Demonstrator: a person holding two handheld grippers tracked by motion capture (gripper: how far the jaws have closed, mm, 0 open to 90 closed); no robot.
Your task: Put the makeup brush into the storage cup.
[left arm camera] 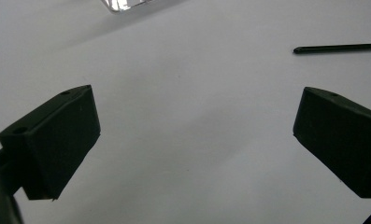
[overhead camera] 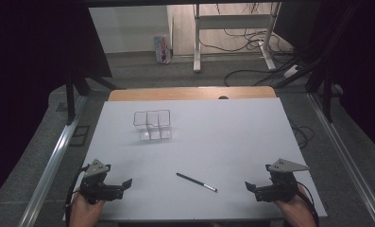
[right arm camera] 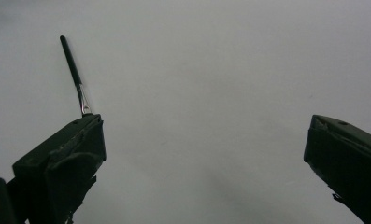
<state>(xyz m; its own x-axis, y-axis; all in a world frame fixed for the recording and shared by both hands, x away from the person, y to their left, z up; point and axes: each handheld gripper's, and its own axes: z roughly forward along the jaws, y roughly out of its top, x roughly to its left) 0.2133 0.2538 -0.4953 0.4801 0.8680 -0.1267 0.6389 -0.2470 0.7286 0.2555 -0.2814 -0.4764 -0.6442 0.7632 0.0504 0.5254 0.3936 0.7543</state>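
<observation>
At the near edge of the white table [overhead camera: 232, 142], the person's two hands come in from the bottom of the high view, each holding a black gripper low over the surface. The left gripper [overhead camera: 123, 185] sits near the near-left corner with its grey three-cornered plate on top and its jaws pointing toward the middle of the table; in the left gripper view its two jaws stand wide apart with bare white tabletop between them, so it is released and holds nothing. The right gripper [overhead camera: 249, 186] sits near the near-right corner, mirrored, jaws pointing inward; in the right gripper view its jaws are likewise spread wide over bare table, released and empty. Between the two grippers, a little farther in, a slim dark pen [overhead camera: 196, 182] with a silvery end lies flat on the table at a slant, apart from both; the left gripper view shows it up and to the right of the jaws [left arm camera: 338, 47], and the right gripper view shows it just past the left-hand jaw [right arm camera: 75, 75]. Farther back and left of centre stands a clear plastic organiser [overhead camera: 152, 125] with open-topped compartments, well apart from the pen. Beyond the white surface a strip of wooden tabletop [overhead camera: 190, 93] shows, then grey floor with cables and a desk frame
</observation>
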